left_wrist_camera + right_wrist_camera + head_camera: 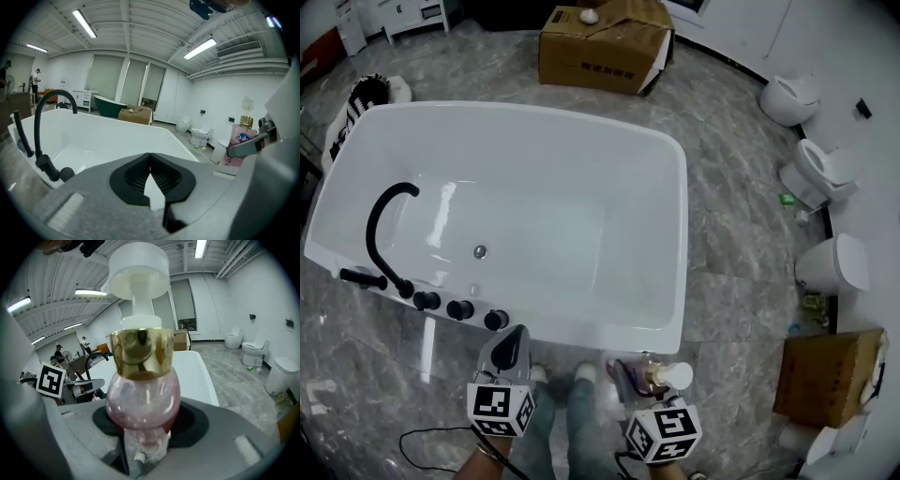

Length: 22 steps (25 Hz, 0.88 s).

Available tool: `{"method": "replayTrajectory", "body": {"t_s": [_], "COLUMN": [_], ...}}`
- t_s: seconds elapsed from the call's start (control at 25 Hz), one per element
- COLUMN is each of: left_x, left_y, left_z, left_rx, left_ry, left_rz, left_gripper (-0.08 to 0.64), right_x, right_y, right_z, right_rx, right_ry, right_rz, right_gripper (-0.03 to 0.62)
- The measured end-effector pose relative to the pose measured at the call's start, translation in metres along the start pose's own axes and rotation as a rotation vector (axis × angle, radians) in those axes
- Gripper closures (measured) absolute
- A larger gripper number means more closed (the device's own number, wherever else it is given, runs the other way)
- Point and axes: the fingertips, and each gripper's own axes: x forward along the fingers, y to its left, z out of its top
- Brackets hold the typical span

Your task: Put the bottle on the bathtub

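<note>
White bathtub [680,187] sits just ahead, its near rim [581,334] right by both tools. L tool [515,337] is closed w/ nothing in it, idle. R tool [639,373] is clamped on the pink pump bottle [143,399], which is not yet on the tub, prob. to be set on that rim.

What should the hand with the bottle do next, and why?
Probably move the bottle forward until it is over the near rim of the bathtub. The right gripper is clamped on the bottle, which is upright but hangs just short of that rim, so it has nothing to rest on yet.
</note>
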Motion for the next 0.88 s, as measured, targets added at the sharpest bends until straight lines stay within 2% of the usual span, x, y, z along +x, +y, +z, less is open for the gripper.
{"method": "replayTrajectory", "body": {"t_s": [0.2, 0.48, 0.88], "left_x": [-0.014, -0.047, -0.096], "left_y": [0.019, 0.062, 0.107], "left_z": [-0.002, -0.012, -0.038], "left_rx": [-0.054, -0.112, -0.179], "left_ry": [-0.019, -0.046, -0.053], "left_rz": [0.062, 0.187, 0.326], "left_gripper": [0.551, 0.551, 0.551], "right_x": [0.022, 0.051, 0.085], "right_y": [0.026, 0.071, 0.121], "right_z": [-0.002, -0.005, -0.011], "right_rx": [-0.058, -0.156, -0.239], "right_ry": [0.027, 0.065, 0.089], "right_rz": [0.089, 0.200, 0.295], "right_gripper": [0.371, 0.371, 0.371]}}
